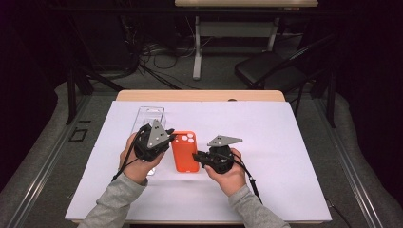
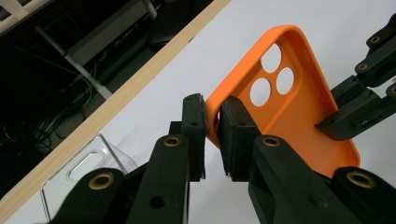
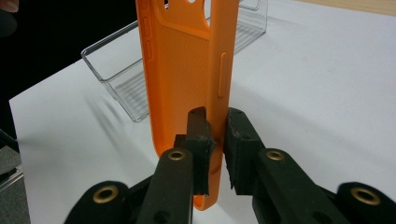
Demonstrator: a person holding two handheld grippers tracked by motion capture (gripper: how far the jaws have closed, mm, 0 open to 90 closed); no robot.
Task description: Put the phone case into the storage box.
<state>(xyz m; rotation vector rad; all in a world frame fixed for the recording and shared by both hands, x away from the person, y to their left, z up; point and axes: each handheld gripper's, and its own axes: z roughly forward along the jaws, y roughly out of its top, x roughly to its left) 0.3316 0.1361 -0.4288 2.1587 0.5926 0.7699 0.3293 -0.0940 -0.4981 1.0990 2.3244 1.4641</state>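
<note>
An orange phone case [image 1: 185, 151] with three camera holes is held just over the white sheet between my two grippers. My left gripper [image 1: 169, 138] is shut on its rim at the camera-hole corner; in the left gripper view the pads of the left gripper [image 2: 214, 123] pinch the edge of the orange case [image 2: 299, 107]. My right gripper [image 1: 196, 157] is shut on the opposite long side wall. In the right gripper view the orange case [image 3: 182, 60] stands on edge with its wall between the pads of the right gripper [image 3: 218, 135]. The right gripper's jaws [image 2: 359, 109] also appear in the left gripper view.
A clear plastic phone-case box [image 1: 148, 118] lies on the white sheet [image 1: 285, 156] behind my left hand, and appears as the clear box [image 3: 126, 79] behind the orange case. The wooden table edge [image 1: 199, 95] runs along the far side. A black chair [image 1: 271, 69] and cables sit beyond.
</note>
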